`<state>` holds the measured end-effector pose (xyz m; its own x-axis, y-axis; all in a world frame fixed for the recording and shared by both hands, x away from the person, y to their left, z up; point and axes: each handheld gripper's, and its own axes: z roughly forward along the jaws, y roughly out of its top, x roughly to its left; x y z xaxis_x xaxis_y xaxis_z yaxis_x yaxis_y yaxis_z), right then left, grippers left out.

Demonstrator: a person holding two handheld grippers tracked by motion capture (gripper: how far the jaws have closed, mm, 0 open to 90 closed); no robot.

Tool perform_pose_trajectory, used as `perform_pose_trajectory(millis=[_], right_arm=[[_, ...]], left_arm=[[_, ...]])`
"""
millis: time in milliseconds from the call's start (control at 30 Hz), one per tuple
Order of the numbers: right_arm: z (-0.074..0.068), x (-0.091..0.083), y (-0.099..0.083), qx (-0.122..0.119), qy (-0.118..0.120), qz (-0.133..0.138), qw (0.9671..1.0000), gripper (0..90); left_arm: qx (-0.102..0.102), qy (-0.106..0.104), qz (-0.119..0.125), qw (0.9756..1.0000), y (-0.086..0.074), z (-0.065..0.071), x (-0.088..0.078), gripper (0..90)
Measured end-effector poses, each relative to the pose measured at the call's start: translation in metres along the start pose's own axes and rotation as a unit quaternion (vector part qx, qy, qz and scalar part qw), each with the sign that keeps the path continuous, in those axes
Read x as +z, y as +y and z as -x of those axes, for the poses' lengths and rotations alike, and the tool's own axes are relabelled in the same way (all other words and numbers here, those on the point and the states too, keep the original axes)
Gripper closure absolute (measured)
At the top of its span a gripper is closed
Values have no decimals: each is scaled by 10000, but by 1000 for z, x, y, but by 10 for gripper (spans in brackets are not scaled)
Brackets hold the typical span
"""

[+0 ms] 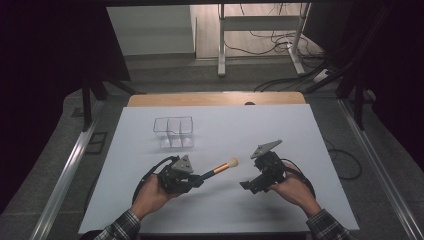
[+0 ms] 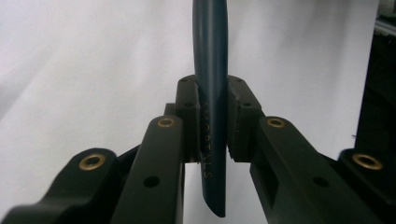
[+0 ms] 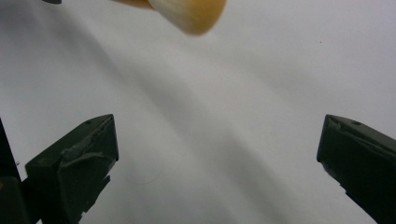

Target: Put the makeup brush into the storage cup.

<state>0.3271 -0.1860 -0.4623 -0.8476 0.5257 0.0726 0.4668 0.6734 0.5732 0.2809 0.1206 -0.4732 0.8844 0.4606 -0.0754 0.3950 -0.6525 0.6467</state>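
One brush (image 1: 220, 168), one clear box (image 1: 173, 132), two grippers, two hands on a white table (image 1: 280, 130). Left gripper (image 1: 199, 179) sits near-left of centre, jaws clamped tight on the brush's dark handle; in the left gripper view the handle (image 2: 211, 93) runs straight up between both pads, gold lettering along it, butt end poking back below the pads. From the high view the brush points right and a bit far, w/ an orange ferrule, then a pale round tuft at the tip; its head is off the table as far as I can tell. Right gripper (image 1: 246, 185) sits near-right, jaws wide apart, nothing between them; the right gripper view shows its two black pads (image 3: 79, 158) far apart over bare white top, w/ the brush tuft (image 3: 191, 14) at the upper edge, apart from both pads. The tuft lies between the two grippers, nearer the right one's grey plate than its jaws. Box: transparent, divided inside, looks like three compartments but can't be sure; stands far-left of centre, well apart from both grippers and the brush, nothing seen inside. Each gripper has one grey three-cornered plate on top and one black cable trailing back toward the wrist. Plaid cuffs show at the near edge, one per arm. Beyond the white top a strip of wood edge at the far side.
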Motion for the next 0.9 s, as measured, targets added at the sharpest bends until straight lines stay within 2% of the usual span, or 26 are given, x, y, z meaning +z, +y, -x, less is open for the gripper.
perform_pose_trajectory(millis=[200,233,633,900], right_arm=[[-1,-3,-4,148,21,106,9998,0],[-1,-3,-5,161,11,134,9998,0],[-6,-6,-7,359,258,316,9985,0],[-8,-10,-7,591,449,579,9956,0]], left_arm=[[-192,64,250,9995,-6,2,-8,781],[-285,66,346,9990,-7,4,-9,781],[-403,212,646,9969,-15,13,-16,781],[-532,313,866,9943,-18,19,-15,781]])
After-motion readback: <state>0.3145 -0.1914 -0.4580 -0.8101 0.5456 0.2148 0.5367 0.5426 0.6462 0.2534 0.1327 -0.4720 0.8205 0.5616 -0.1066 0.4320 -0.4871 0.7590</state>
